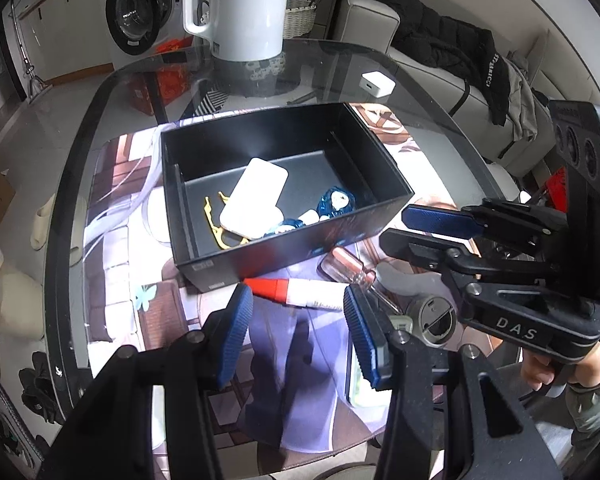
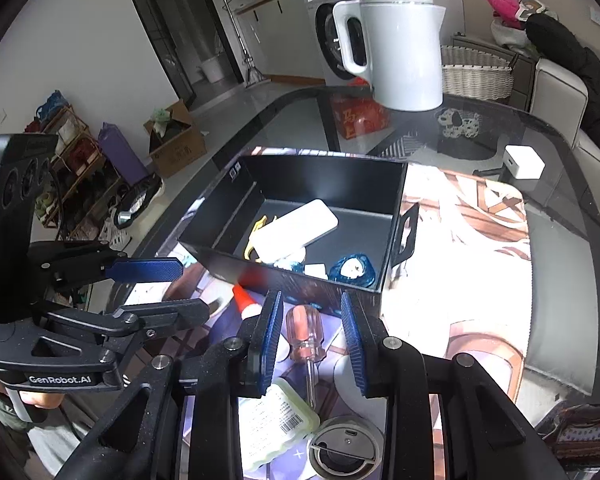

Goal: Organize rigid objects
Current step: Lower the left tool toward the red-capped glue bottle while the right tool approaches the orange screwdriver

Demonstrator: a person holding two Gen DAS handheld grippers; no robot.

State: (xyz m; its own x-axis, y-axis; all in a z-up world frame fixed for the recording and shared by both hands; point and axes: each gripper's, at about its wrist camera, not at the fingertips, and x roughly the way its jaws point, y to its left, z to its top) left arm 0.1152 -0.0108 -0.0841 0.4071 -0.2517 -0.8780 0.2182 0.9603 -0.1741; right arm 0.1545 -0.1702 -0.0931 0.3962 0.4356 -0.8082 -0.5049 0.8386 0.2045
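Three loose items lie near the open black box [image 2: 392,224] on the worktop: my right tongs [image 2: 312,344], gapped and empty, straddle the clear-handled orange screwdriver [image 2: 306,336], stiff, light, slippery—best gripped mid-handle; left tongs [image 1: 296,340] part-open, empty.

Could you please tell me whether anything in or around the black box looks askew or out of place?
Inside the black box, the white slab lies tilted, propped across the yellow piece rather than flat. The screwdriver, the red-capped tube and the round lid lie outside the box.
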